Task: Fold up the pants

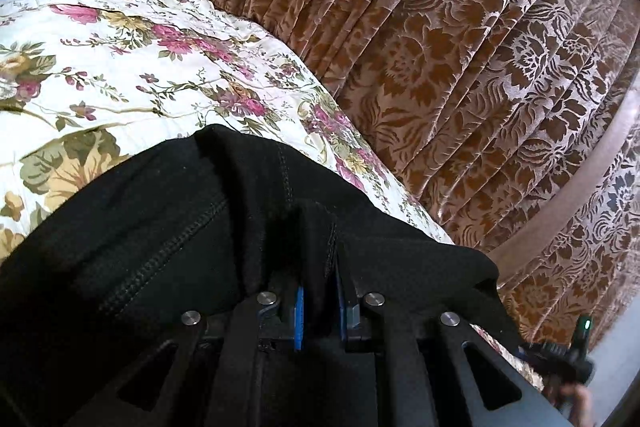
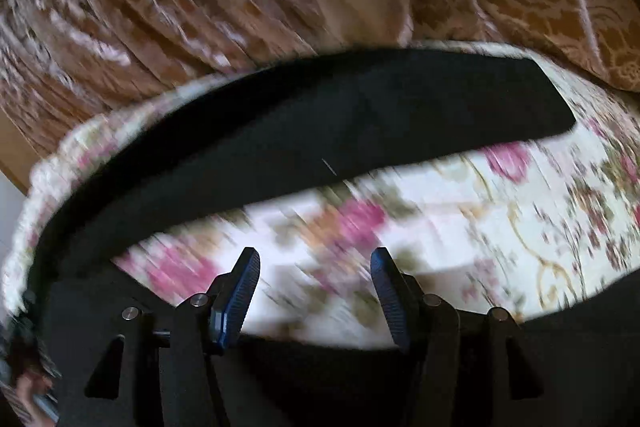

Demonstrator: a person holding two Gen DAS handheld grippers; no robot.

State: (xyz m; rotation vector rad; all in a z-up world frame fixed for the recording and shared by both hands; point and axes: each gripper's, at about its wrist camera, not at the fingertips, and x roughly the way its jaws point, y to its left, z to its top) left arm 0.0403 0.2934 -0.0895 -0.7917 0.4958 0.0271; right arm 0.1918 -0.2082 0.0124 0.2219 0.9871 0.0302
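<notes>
While left tongs (image 1: 319, 301) pinch the pants (image 1: 140, 227) edge, right tongs (image 2: 315, 297) gape empty.

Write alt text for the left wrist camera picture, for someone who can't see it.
The left gripper, seen from just behind its two blue-padded fingers, is clamped shut on a bunched fold of black knit pants. The pants lie on a white quilted bedspread with pink and gold flowers, and brown floral velvet curtains hang behind the bed.
</notes>
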